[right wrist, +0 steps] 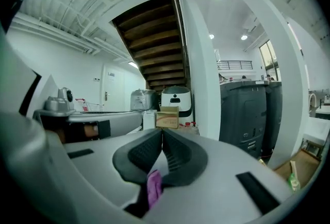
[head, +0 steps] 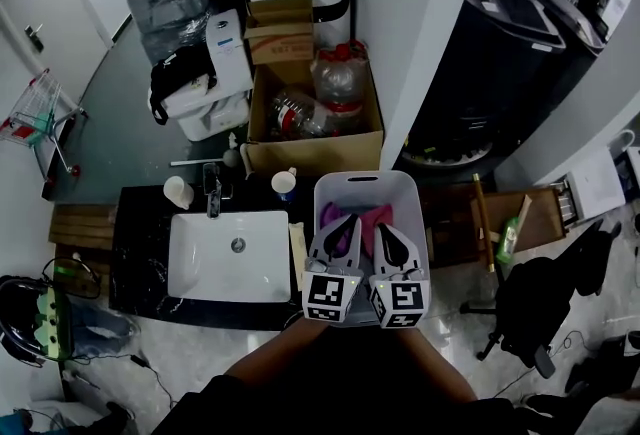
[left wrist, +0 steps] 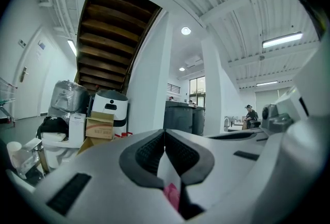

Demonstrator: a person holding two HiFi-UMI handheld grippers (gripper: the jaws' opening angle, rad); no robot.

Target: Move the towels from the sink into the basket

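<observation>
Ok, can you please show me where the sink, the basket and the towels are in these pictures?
sink (head: 200, 268): head view, on the bare white floor of the basin.
basket (head: 400, 191): head view, on its far white wall.
towels (head: 373, 217): head view, on the pink cloth inside the basket.

I see a glossy white sink (head: 200, 268) in a glossy black desk (head: 140, 253), a smooth white plastic basket (head: 340, 191), and soft pink cloth towels (head: 375, 216).

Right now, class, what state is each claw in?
Left claw: closed, tips together, nothing seen clamped.
Right claw: closed, tips together, nothing seen clamped.
</observation>
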